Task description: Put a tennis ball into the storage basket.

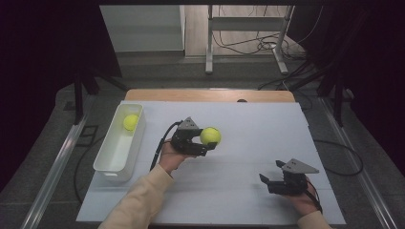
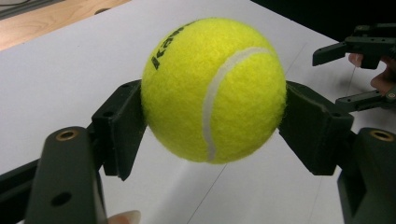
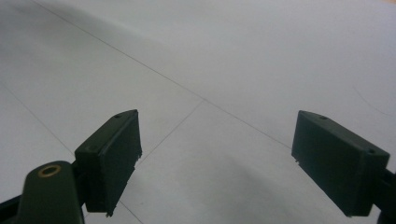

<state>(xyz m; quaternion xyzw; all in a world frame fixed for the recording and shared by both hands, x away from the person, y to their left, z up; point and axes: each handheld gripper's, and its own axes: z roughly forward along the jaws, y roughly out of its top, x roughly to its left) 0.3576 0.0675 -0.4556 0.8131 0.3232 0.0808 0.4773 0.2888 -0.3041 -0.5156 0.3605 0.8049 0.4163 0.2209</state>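
Bin [image 1: 111, 162]: white, oblong, at the table's left edge, long side running front to back. Holds one ball [image 1: 131, 122] at its far end; the near end is bare. Likely the collecting place for balls, judging from that content.

Left gripper [image 1: 206, 144]: held over the table's middle, just right of the bin, jaws pointing right. Jaws closed on a second ball [image 2: 213, 89], one pad on each side at its widest part, a hold that should keep a round thing from slipping. The ball hangs clear of the table; its shadow falls on the surface below. A fingertip [image 2: 125, 217] shows at the bottom of the left gripper view.

Table [image 1: 258, 119]: white sheet over a wooden top, faint seams crossing it.

Right gripper [image 1: 268, 179]: low at the near right, well apart from the ball, in a hand [image 1: 303, 200]. Jaws spread wide, nothing between them but bare table. Seemingly idle, parked out of the left gripper's way.
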